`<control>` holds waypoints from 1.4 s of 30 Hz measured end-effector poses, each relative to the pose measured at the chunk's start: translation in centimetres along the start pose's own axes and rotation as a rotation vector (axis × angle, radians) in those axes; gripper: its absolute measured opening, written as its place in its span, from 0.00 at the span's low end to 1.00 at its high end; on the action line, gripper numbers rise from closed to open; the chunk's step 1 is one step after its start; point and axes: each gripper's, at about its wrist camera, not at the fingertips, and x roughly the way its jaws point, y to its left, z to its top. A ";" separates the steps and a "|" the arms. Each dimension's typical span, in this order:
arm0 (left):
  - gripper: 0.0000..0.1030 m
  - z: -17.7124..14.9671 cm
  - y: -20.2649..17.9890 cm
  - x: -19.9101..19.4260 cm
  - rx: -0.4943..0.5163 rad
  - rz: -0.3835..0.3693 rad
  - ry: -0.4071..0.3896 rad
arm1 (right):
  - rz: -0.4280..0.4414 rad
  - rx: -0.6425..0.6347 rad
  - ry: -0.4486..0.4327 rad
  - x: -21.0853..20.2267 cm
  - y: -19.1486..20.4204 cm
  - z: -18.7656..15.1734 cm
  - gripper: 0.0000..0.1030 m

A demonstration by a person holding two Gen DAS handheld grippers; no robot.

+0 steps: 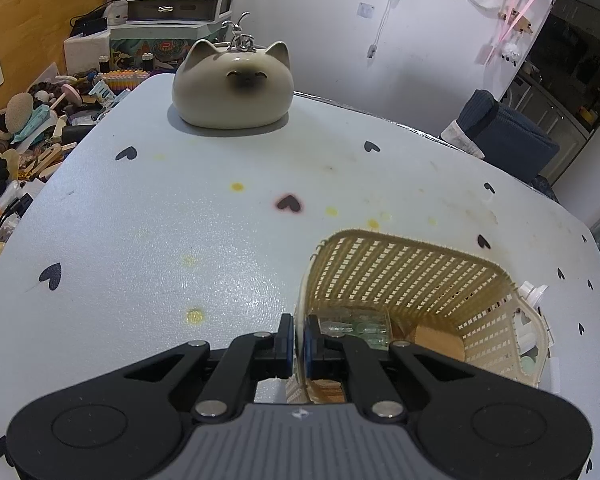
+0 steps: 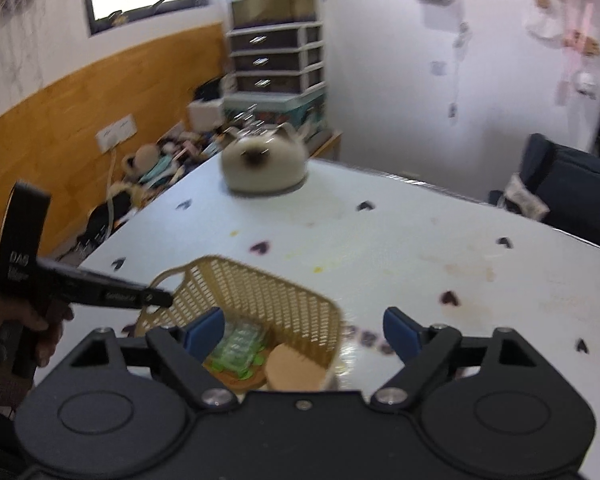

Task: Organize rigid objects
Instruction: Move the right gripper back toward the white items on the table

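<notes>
Cream-coloured perforated plastic basket stands on the pale, heart-printed surface, at roughly 4 o'clock in the left wrist view. Left gripper has its jaws clamped on the basket's near-left rim, wall between the blue pads. Inside lie a clear, ribbed plastic item with green parts and a tan wooden disc. Right gripper hangs above the basket's near end, jaws wide apart, nothing between them. Beige ceramic cat figure sits at 12 o'clock, well apart from the basket. View from the right wrist is blurred.
</notes>
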 end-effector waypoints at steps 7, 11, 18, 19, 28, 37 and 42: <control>0.06 0.1 -0.1 0.0 0.003 0.001 0.003 | -0.148 0.044 -0.066 -1.8 -2.9 -1.4 0.98; 0.06 0.3 -0.1 0.1 0.007 0.003 0.004 | -0.225 0.098 -0.035 -1.1 -5.2 -3.1 0.98; 0.06 0.3 -0.2 0.2 0.009 0.006 0.007 | -0.323 0.141 0.009 1.4 -9.2 -7.0 1.00; 0.06 0.3 -0.2 0.2 0.010 0.007 0.007 | -0.325 0.140 0.024 1.8 -9.7 -7.5 1.00; 0.06 0.3 -0.2 0.3 0.007 0.008 0.009 | -0.398 0.042 0.158 6.0 -13.2 -9.9 1.00; 0.06 0.4 -0.2 0.4 -0.005 0.013 0.005 | -0.355 -0.060 0.255 9.4 -13.6 -10.1 1.00; 0.06 0.4 -0.2 0.4 -0.007 0.015 0.005 | -0.331 -0.079 0.295 11.1 -13.4 -10.0 0.85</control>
